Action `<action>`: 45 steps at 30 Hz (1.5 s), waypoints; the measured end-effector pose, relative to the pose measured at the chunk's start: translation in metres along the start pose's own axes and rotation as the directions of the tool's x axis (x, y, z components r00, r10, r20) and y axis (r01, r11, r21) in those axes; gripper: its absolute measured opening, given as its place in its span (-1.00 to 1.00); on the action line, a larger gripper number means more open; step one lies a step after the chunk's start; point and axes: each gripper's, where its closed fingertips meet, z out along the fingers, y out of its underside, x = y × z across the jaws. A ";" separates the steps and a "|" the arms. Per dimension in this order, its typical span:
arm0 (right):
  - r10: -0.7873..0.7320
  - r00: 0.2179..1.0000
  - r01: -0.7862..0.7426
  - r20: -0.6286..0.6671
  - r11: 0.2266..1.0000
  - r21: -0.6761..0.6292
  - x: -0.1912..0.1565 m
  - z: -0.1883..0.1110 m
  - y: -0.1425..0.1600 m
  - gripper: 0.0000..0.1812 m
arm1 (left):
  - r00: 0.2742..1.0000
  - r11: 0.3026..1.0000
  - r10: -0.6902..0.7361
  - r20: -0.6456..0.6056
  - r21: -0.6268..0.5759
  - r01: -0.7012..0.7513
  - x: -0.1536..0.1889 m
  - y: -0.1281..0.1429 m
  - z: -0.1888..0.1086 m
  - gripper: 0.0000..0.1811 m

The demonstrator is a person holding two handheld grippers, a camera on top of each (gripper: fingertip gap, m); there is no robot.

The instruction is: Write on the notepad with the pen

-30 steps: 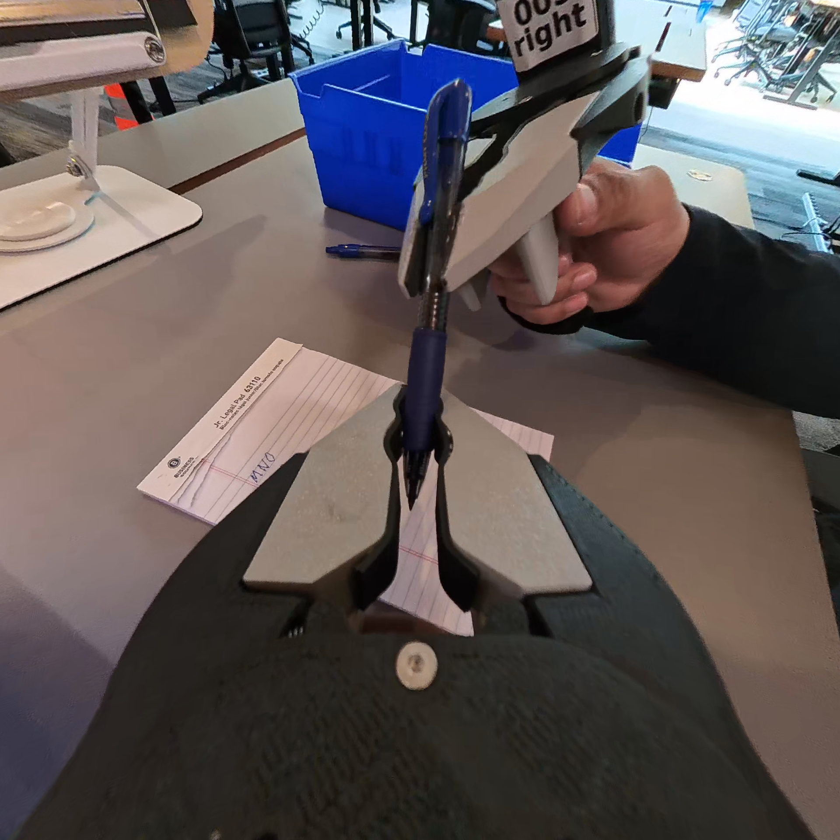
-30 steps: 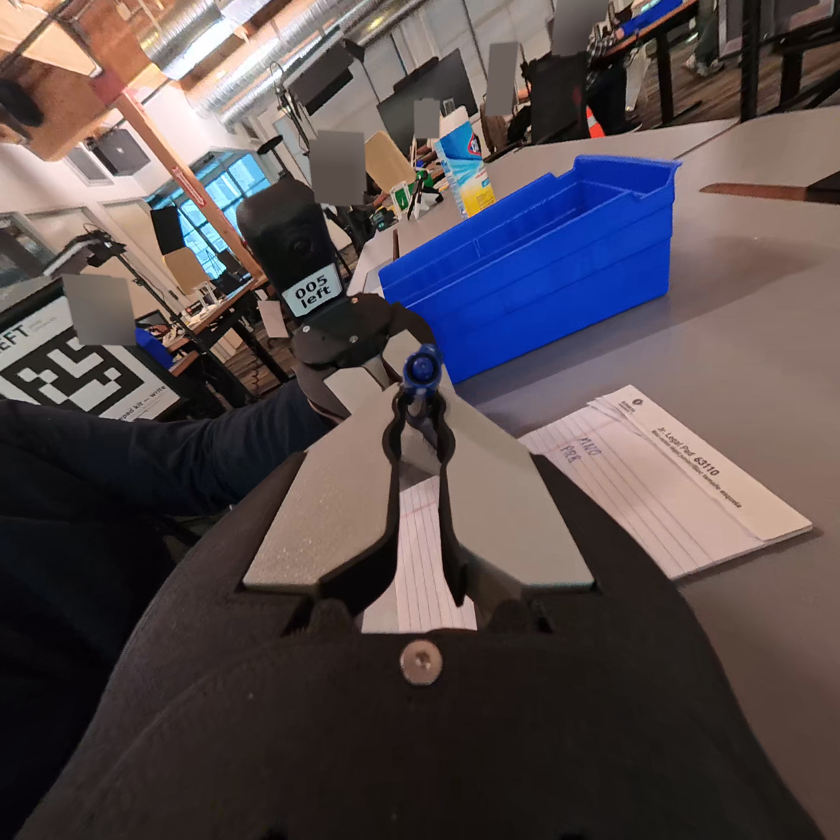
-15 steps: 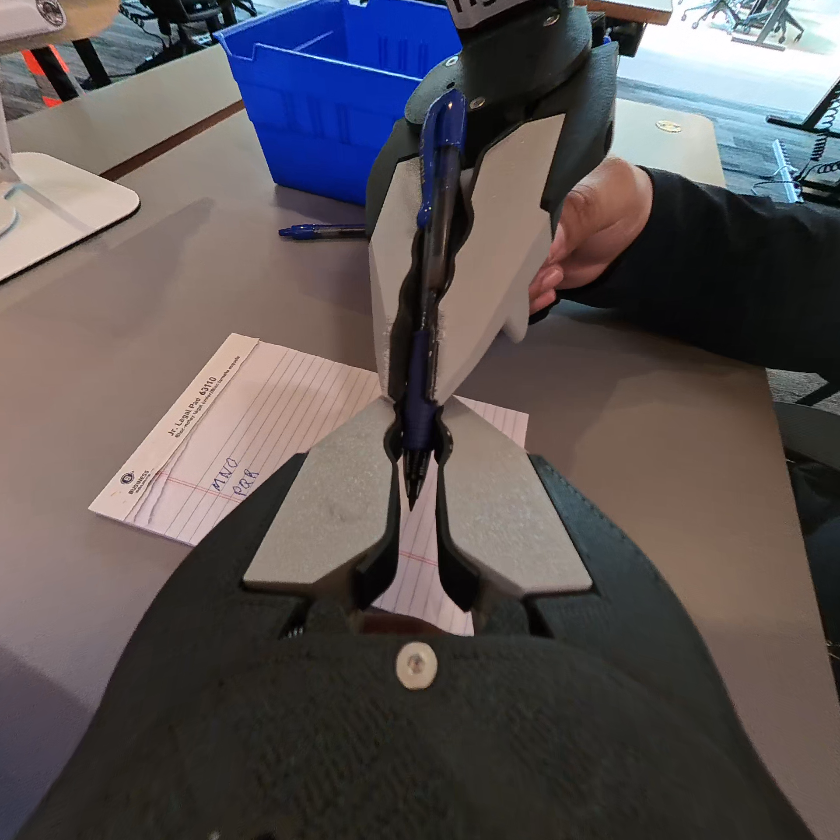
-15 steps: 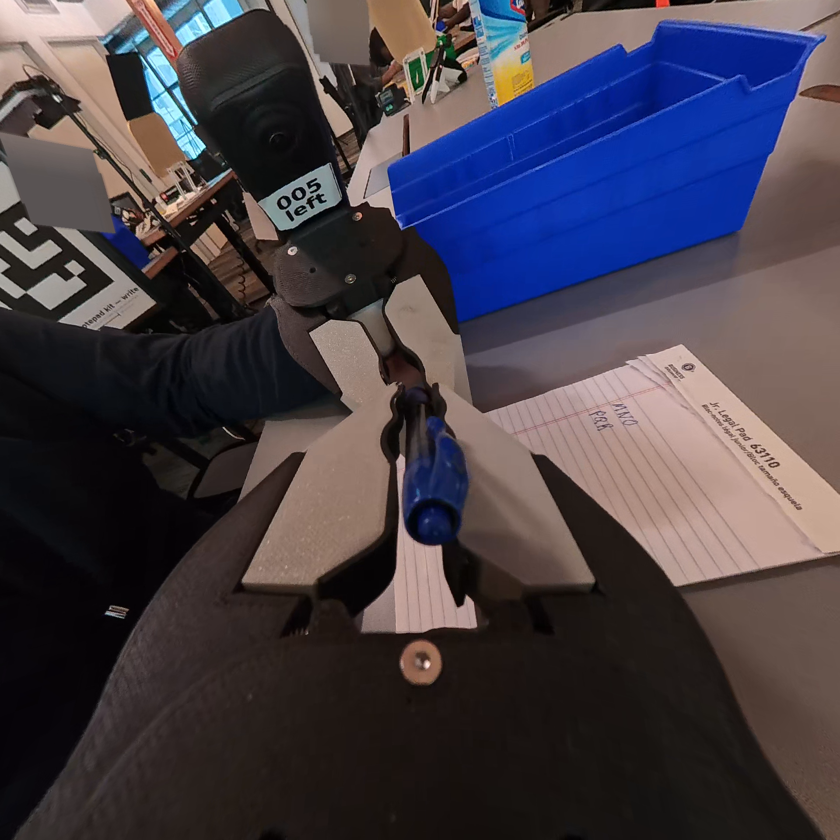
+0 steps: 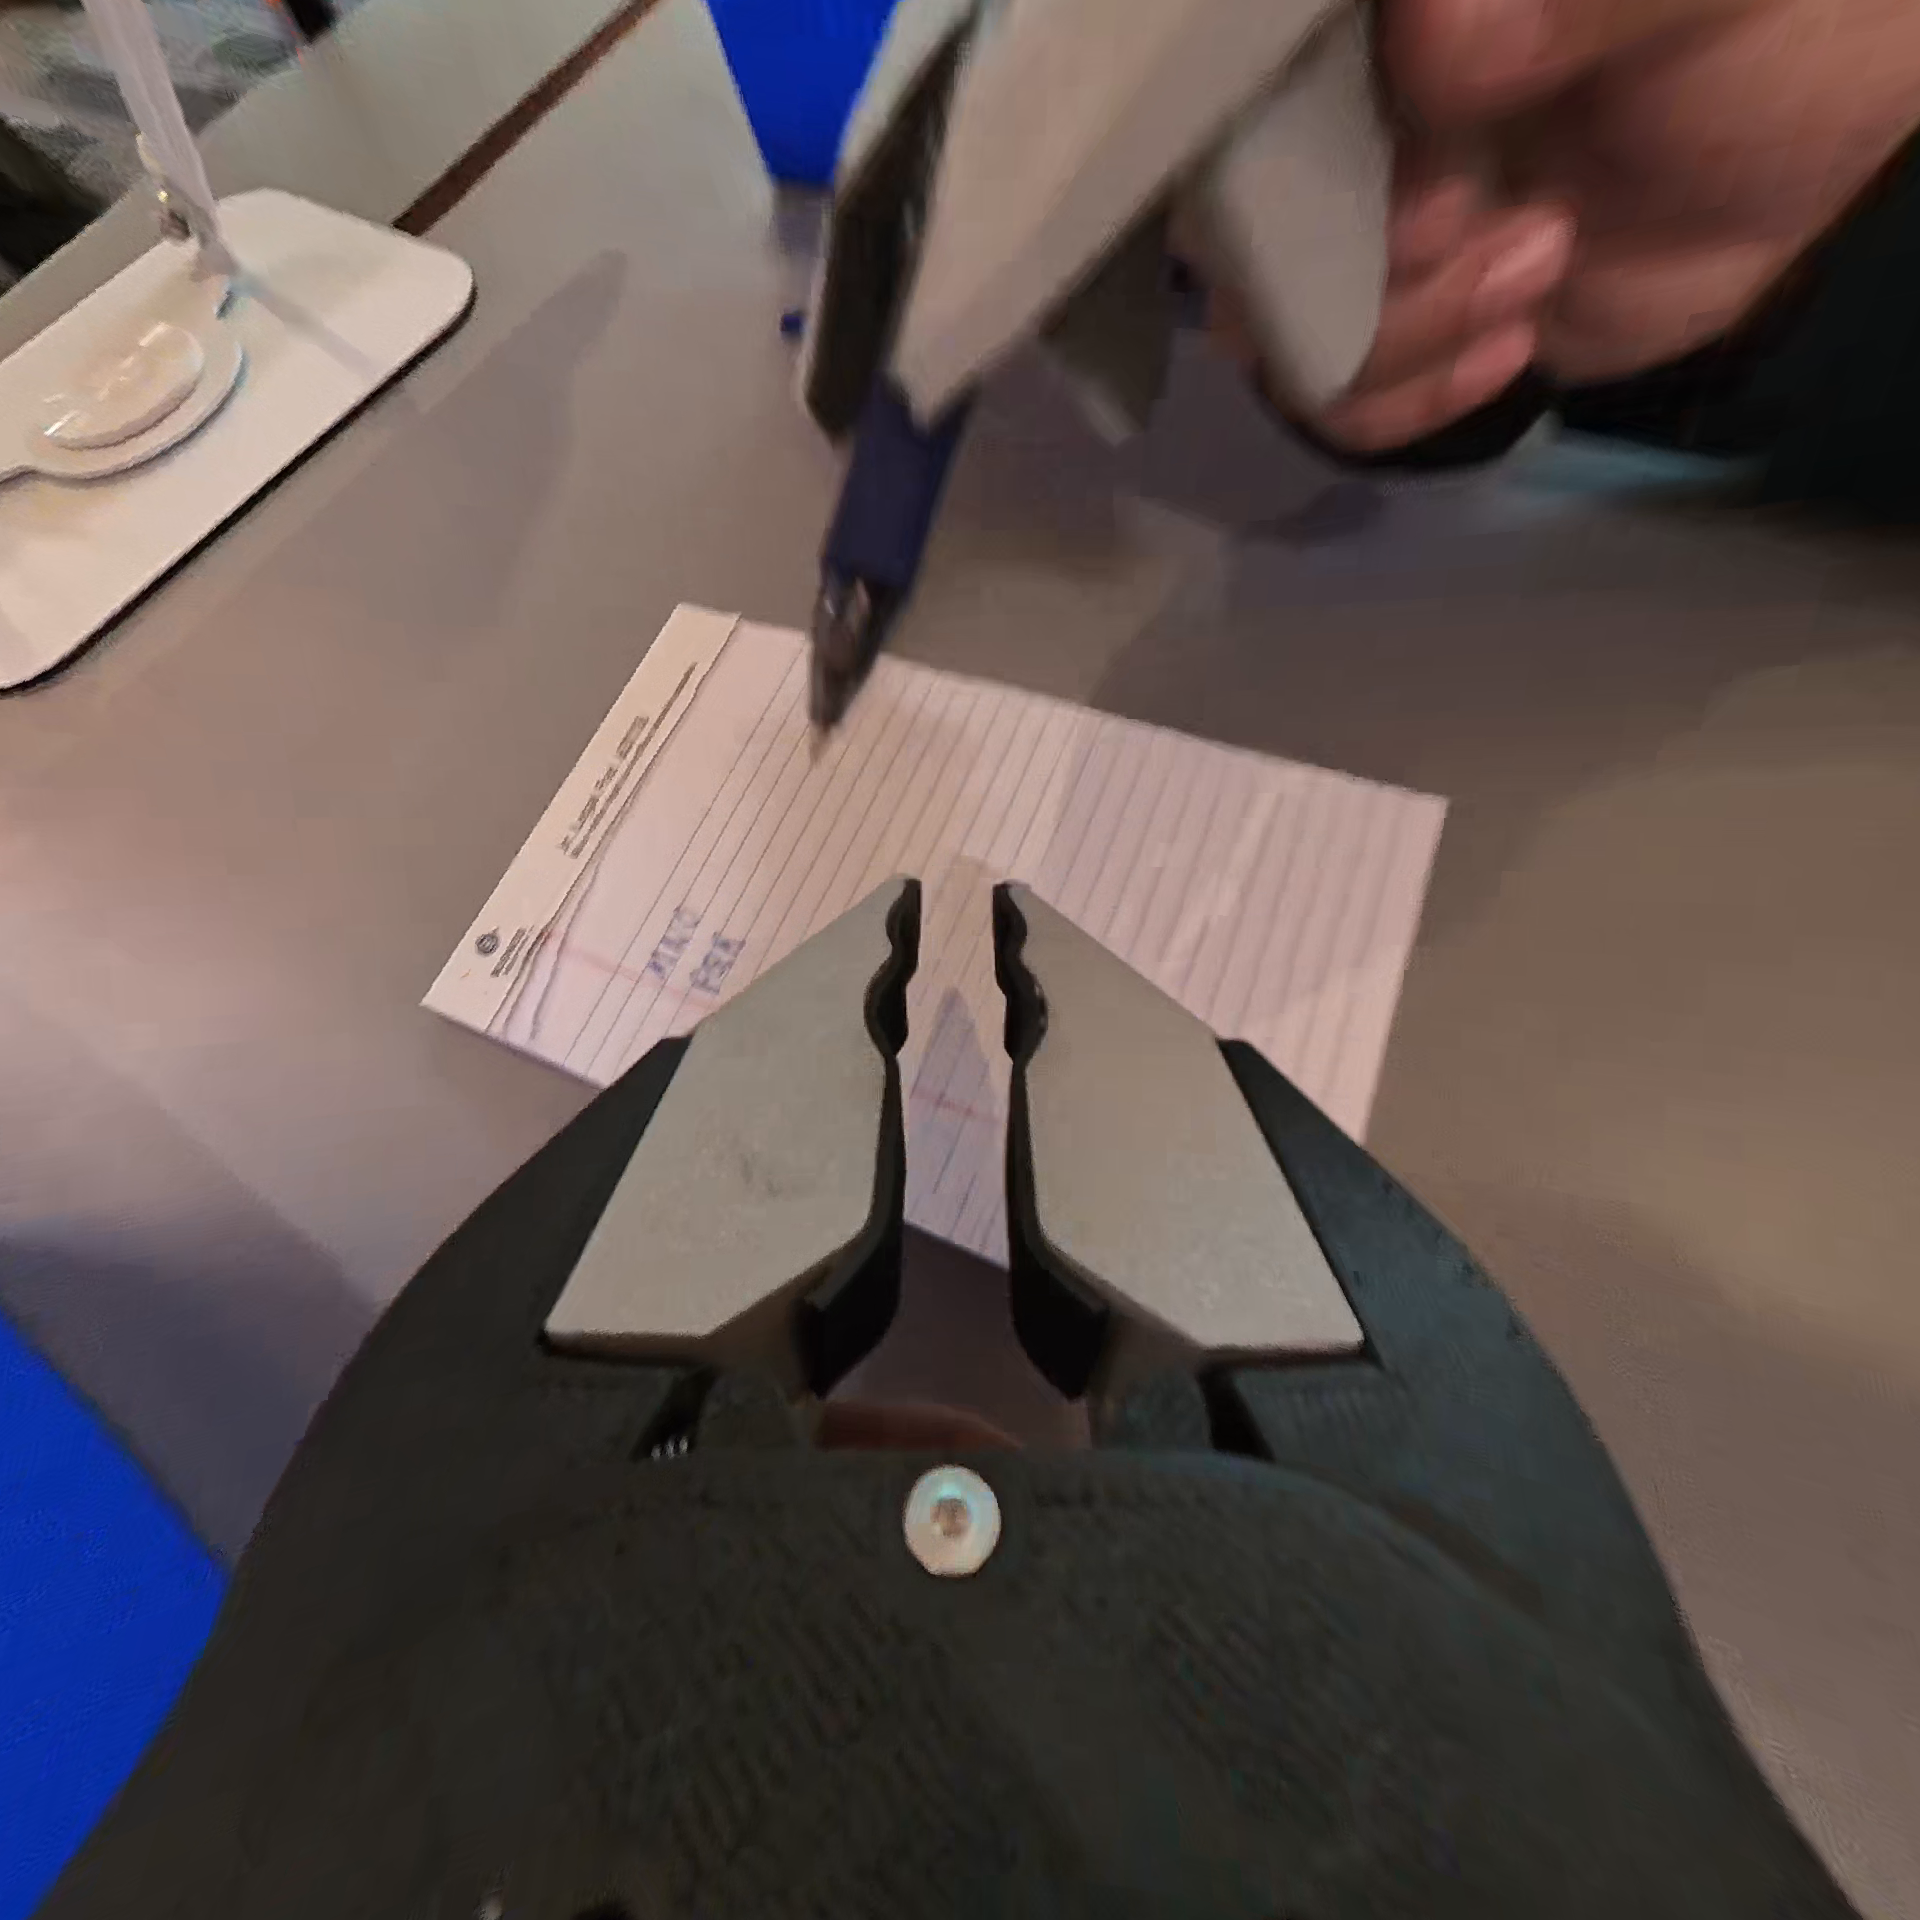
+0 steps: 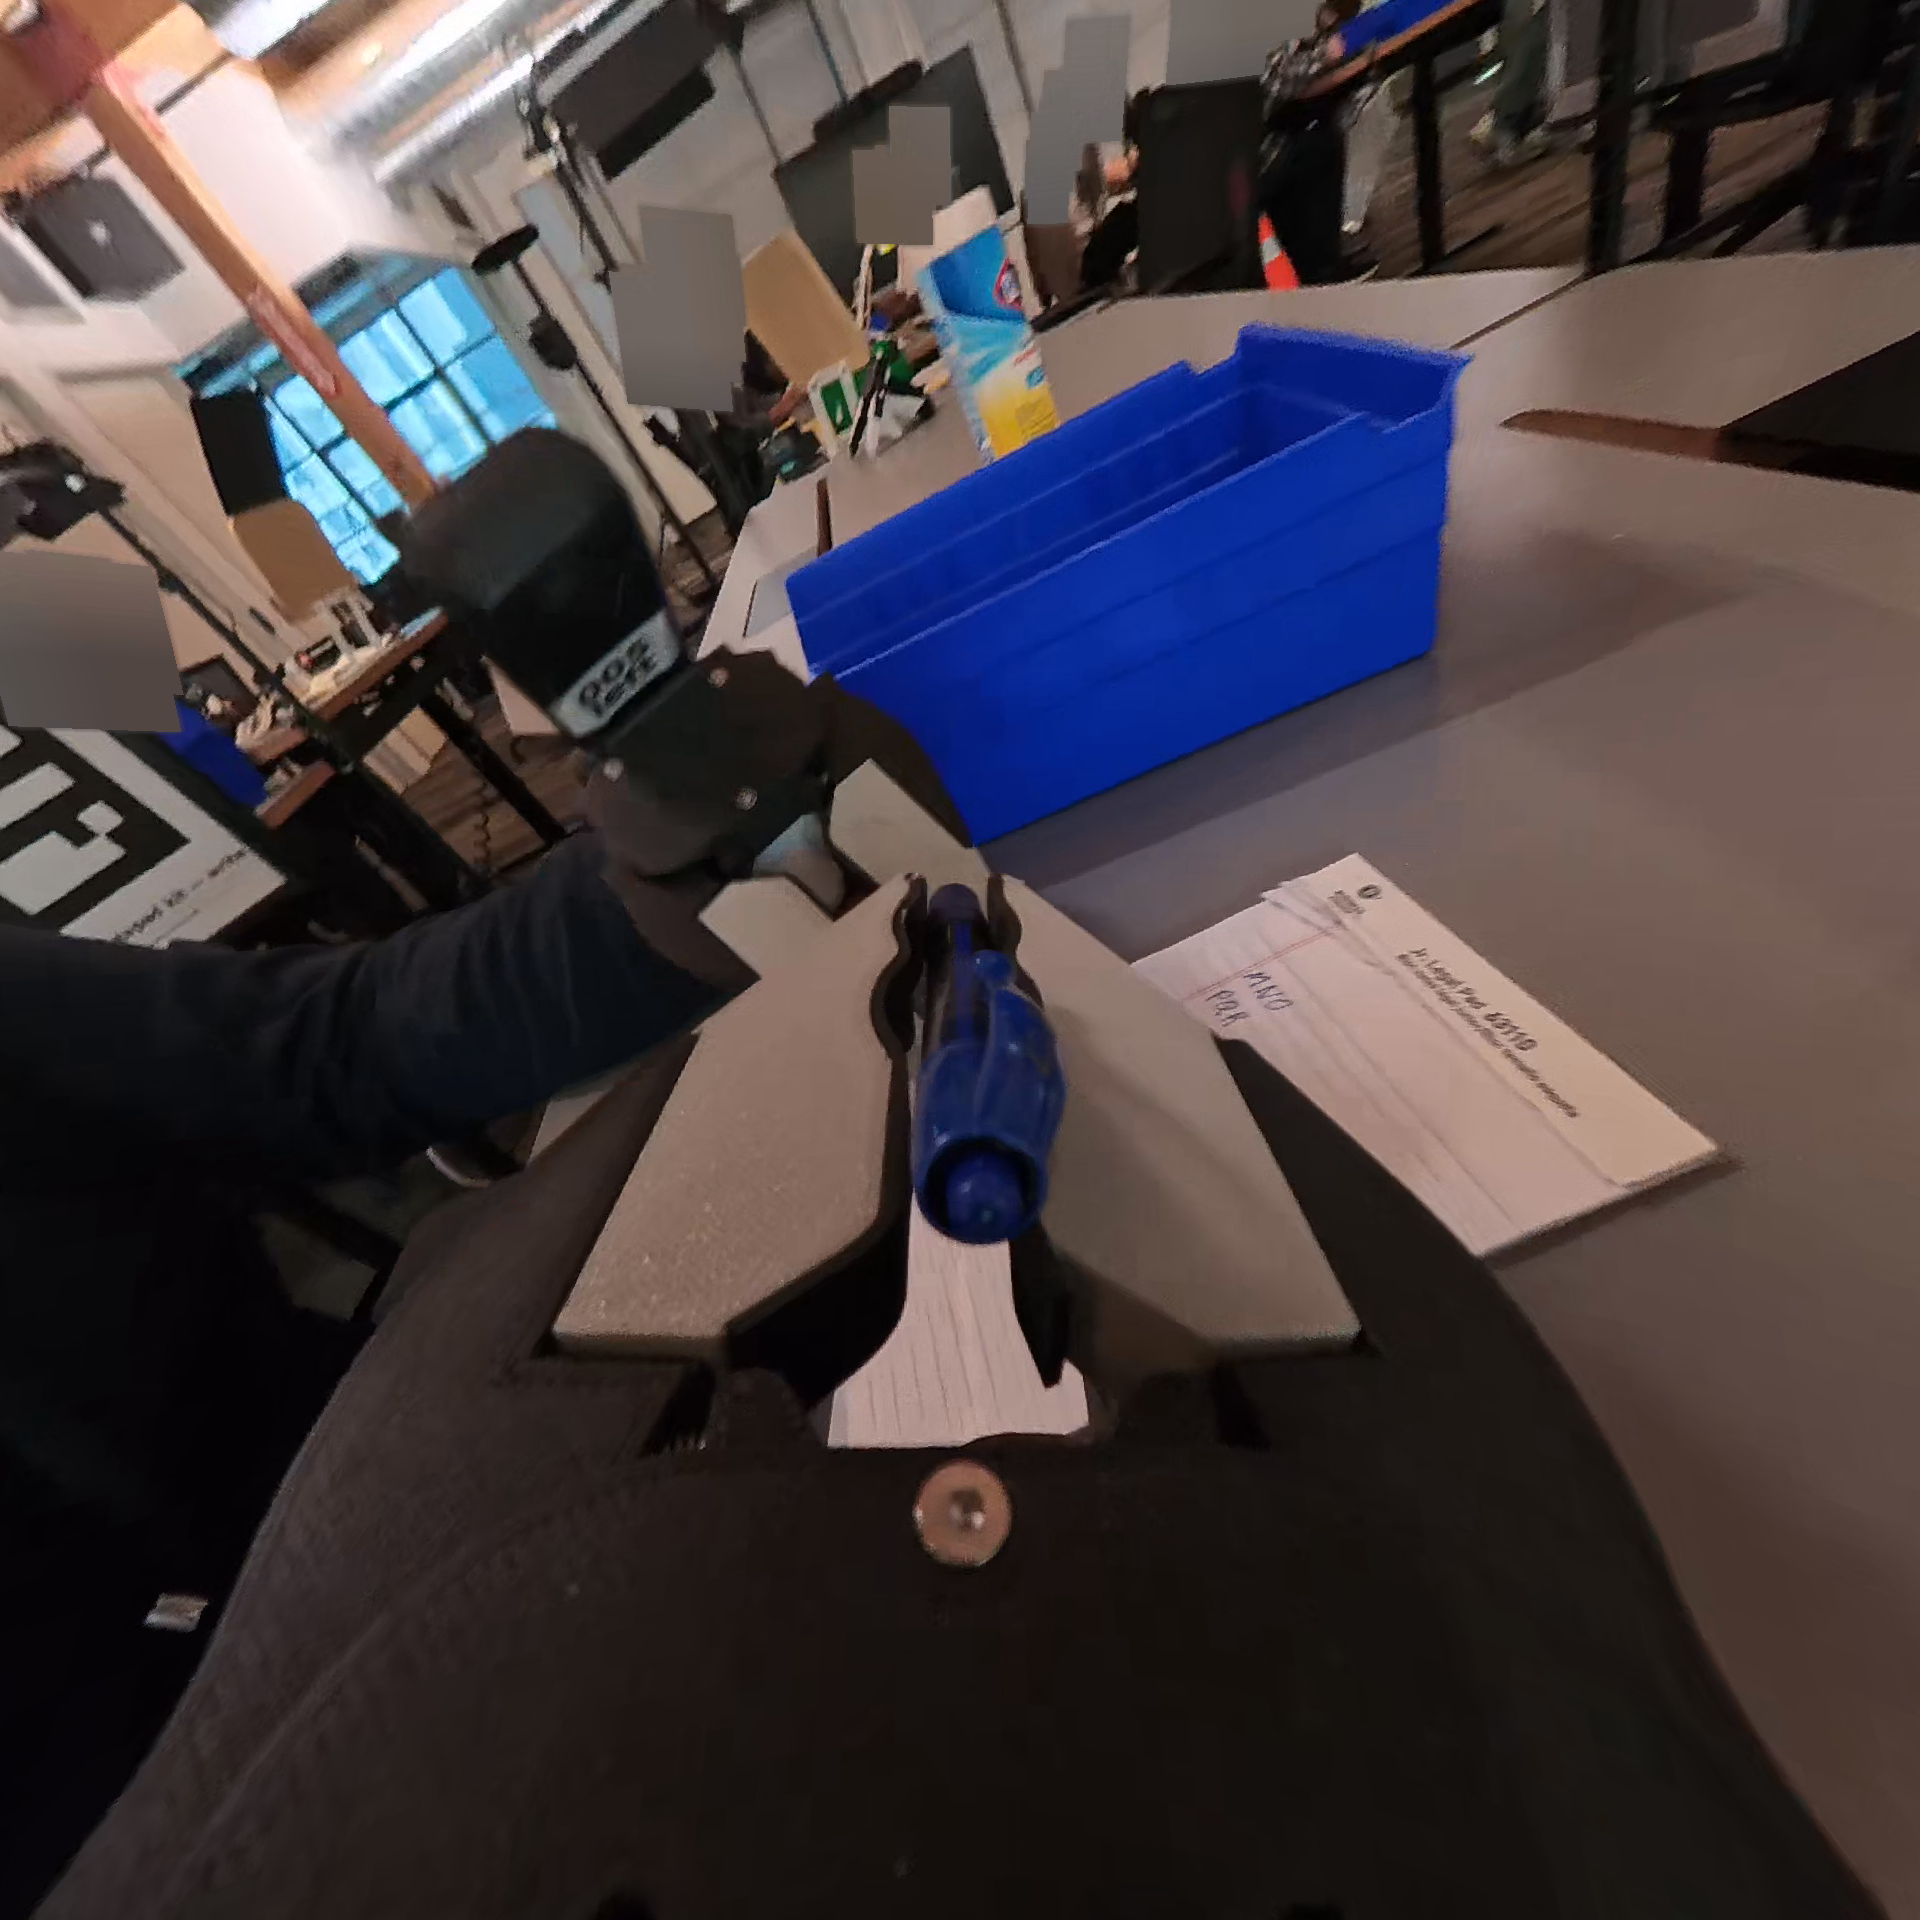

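Observation:
The white lined notepad (image 5: 1143, 852) lies on the grey table, with a few blue handwritten marks near its top left; it also shows in the right wrist view (image 6: 1455, 1049). My right gripper (image 6: 951, 894) is shut on the blue pen (image 6: 987, 1070), whose cap end points back at the camera. In the left wrist view the right gripper (image 5: 894, 384) holds the pen (image 5: 883, 499) tilted, tip down just over the pad's upper part. My left gripper (image 5: 954, 904) is empty with its jaws a narrow gap apart, low over the pad's near edge.
A blue plastic bin (image 6: 1143, 644) stands behind the pad. A white stand base (image 5: 208, 416) sits at the far left. A blue surface (image 5: 62, 1558) shows at the lower left. A person's hand (image 5: 1558, 208) holds the right gripper. A wipes canister (image 6: 987, 343) stands beyond the bin.
My left gripper has let go of the pen and drawn back. The right gripper now holds the pen alone and has swung its tip down over the notepad.

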 end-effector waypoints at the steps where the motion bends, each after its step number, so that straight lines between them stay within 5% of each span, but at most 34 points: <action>1: 0.006 1.000 -0.005 -0.015 1.000 0.020 0.004 -0.003 -0.003 -0.91 | 0.999 0.999 0.023 0.032 -0.048 -0.021 -0.004 0.008 0.003 -0.88; 3: 0.014 0.999 -0.011 -0.046 0.998 0.056 0.011 -0.009 -0.008 -0.92 | 0.996 0.988 0.062 0.061 -0.146 -0.052 -0.008 0.026 0.008 -0.96; 10: 0.057 0.988 -0.041 -0.145 0.993 0.110 0.032 -0.016 -0.011 -0.91 | 1.000 0.991 -0.019 0.007 -0.130 0.019 -0.005 0.028 0.008 -1.00; 23: -0.031 0.964 -0.005 -0.263 0.990 -0.138 0.050 0.015 0.038 -0.91 | 0.981 0.983 0.084 0.173 -0.174 -0.053 -0.031 0.027 -0.006 -1.00; 26: -0.040 0.962 -0.001 -0.269 0.989 -0.151 0.052 0.020 0.042 -0.91 | 0.976 0.971 0.089 0.198 -0.237 -0.040 -0.035 0.039 -0.002 -1.00; 45: -0.061 0.957 -0.005 -0.284 0.974 -0.226 0.058 0.023 0.055 -0.91 | 0.971 0.984 0.011 0.237 -0.174 0.031 -0.042 0.034 0.004 -1.00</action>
